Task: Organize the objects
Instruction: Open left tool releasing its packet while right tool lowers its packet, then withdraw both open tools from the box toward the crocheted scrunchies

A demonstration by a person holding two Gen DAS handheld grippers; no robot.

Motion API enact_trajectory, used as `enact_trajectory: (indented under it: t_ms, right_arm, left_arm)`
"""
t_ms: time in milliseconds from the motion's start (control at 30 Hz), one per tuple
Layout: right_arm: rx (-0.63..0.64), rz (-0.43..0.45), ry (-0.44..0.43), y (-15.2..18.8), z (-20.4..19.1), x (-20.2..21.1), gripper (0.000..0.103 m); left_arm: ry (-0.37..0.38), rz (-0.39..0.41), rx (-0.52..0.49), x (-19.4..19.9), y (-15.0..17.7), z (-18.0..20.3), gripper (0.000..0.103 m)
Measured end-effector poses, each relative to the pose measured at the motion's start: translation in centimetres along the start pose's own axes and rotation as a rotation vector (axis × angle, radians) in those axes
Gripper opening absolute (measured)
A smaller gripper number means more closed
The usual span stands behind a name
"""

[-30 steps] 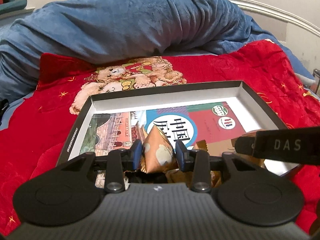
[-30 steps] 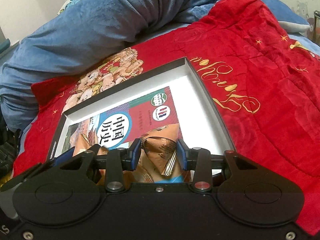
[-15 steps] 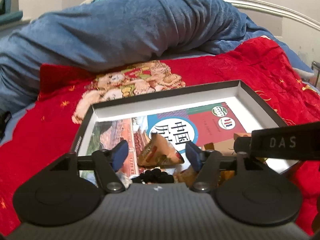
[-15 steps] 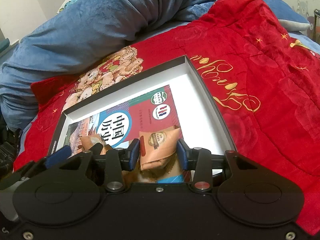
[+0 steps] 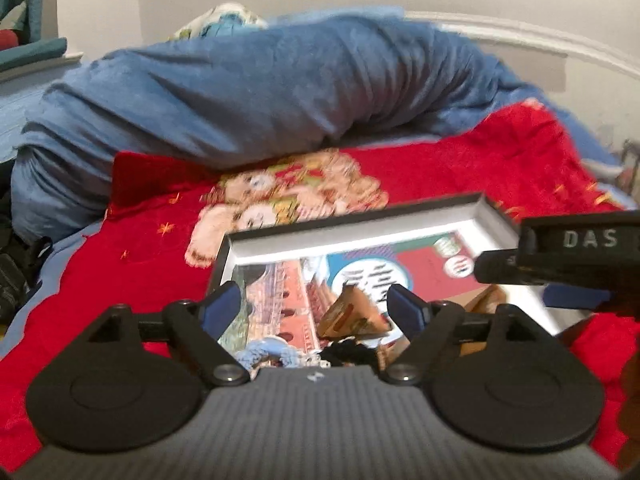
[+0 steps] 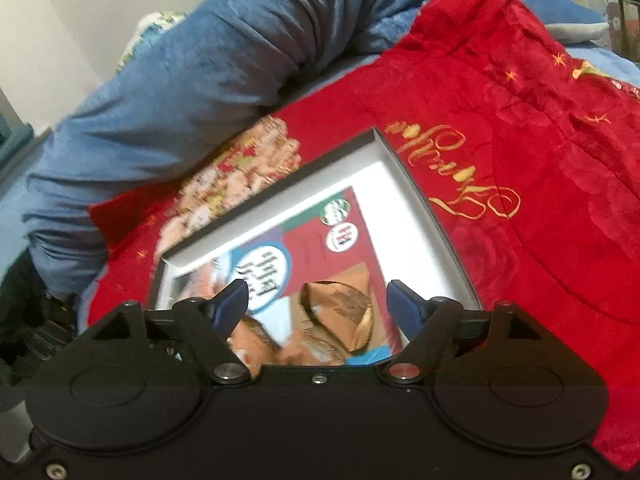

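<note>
A shallow box (image 5: 352,216) (image 6: 404,168), black outside and white inside, lies on the red blanket. A colourful book (image 5: 416,276) (image 6: 320,248) covers its floor. A golden-brown snack packet (image 5: 352,312) rests on the book under my left gripper (image 5: 314,304), whose jaws are opening wide and touch nothing. In the right wrist view another brown packet (image 6: 340,308) lies on the book between the spread pads of my right gripper (image 6: 318,304), whose jaws are also opening and free of it. The right gripper's black body, marked DAS (image 5: 576,252), juts in from the right.
A red blanket (image 5: 480,160) (image 6: 540,140) with a bear print (image 5: 288,192) spreads under the box. A rolled blue duvet (image 5: 260,92) (image 6: 180,80) lies behind it, against a white bed rail (image 5: 520,36). A blue crocheted item (image 5: 268,352) and a black one (image 5: 352,354) sit near the box's front edge.
Both grippers have let go of their snack packets, which now lie on the book in the box. Both sets of jaws have spread, and the left gripper has risen and drawn back.
</note>
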State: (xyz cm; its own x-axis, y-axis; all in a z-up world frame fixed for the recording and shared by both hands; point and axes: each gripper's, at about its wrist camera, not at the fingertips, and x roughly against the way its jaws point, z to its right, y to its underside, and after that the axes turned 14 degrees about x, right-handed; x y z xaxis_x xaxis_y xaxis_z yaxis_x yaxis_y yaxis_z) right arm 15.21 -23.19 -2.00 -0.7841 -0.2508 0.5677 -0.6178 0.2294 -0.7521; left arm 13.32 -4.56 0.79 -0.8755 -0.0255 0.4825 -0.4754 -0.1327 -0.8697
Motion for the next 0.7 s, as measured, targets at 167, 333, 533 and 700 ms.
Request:
enact_trajectory:
  t_ms: [167, 333, 533, 700]
  right_arm:
    - [0.002, 0.081, -0.039, 0.2, -1.0, 3.7, 0.077]
    - [0.019, 0.131, -0.053, 1.0, -1.7, 7.6, 0.079]
    - [0.058, 0.129, -0.02, 3.9, -2.1, 12.5, 0.082]
    - [0.053, 0.092, -0.008, 6.6, -2.2, 15.0, 0.084]
  left_arm:
    - [0.071, 0.049, -0.014, 4.5, -0.9, -0.4, 0.093]
    - [0.038, 0.126, -0.077, 9.9, -1.3, -1.2, 0.096]
    - [-0.005, 0.182, -0.076, 15.8, -0.2, -3.9, 0.101]
    - [-0.041, 0.144, 0.0, 17.3, 1.7, -6.3, 0.101]
